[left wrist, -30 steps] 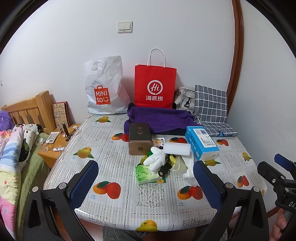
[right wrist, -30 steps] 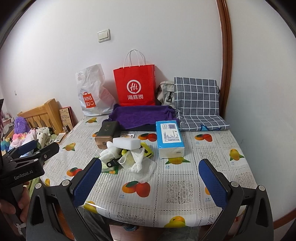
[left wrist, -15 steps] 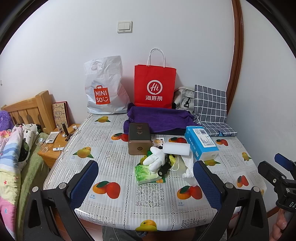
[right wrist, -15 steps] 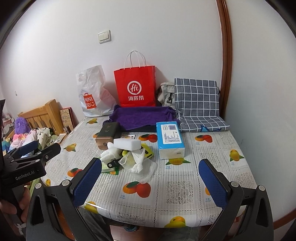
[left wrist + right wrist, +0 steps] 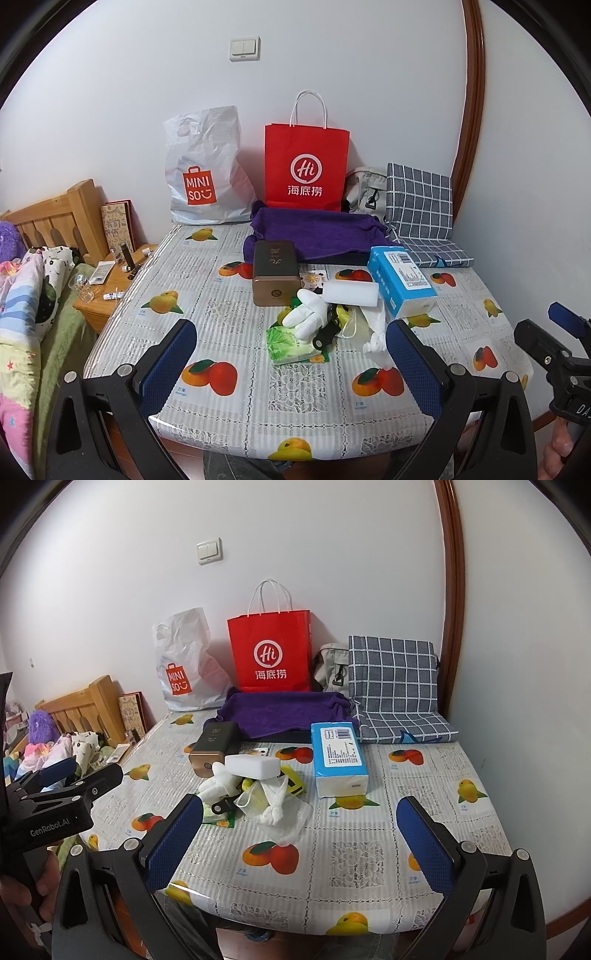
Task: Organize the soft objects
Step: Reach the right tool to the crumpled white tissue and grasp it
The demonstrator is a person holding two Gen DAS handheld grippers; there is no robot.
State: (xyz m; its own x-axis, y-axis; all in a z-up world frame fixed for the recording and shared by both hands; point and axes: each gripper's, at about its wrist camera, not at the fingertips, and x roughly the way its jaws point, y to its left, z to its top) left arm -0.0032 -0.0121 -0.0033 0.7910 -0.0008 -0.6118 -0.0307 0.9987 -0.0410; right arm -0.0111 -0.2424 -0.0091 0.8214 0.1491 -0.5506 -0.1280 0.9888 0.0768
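Observation:
A pile of soft things lies mid-table: a white glove (image 5: pixel 309 316), a white sponge block (image 5: pixel 351 292), a green tissue pack (image 5: pixel 291 346), crumpled white tissue (image 5: pixel 275 800) and a clear plastic bag (image 5: pixel 291 821). A blue tissue pack (image 5: pixel 400 280) lies to their right. A purple towel (image 5: pixel 317 230) lies at the back. My left gripper (image 5: pixel 291 363) is open and empty above the table's front edge. My right gripper (image 5: pixel 299 843) is open and empty, also at the front edge.
A brown box (image 5: pixel 275 273) stands left of the pile. A red paper bag (image 5: pixel 306 168), a white Miniso bag (image 5: pixel 205 173) and a checked cushion (image 5: pixel 419 201) stand against the wall. A wooden nightstand (image 5: pixel 107 284) and a bed are to the left.
Both grippers have drifted very slightly; the scene on the table is the same.

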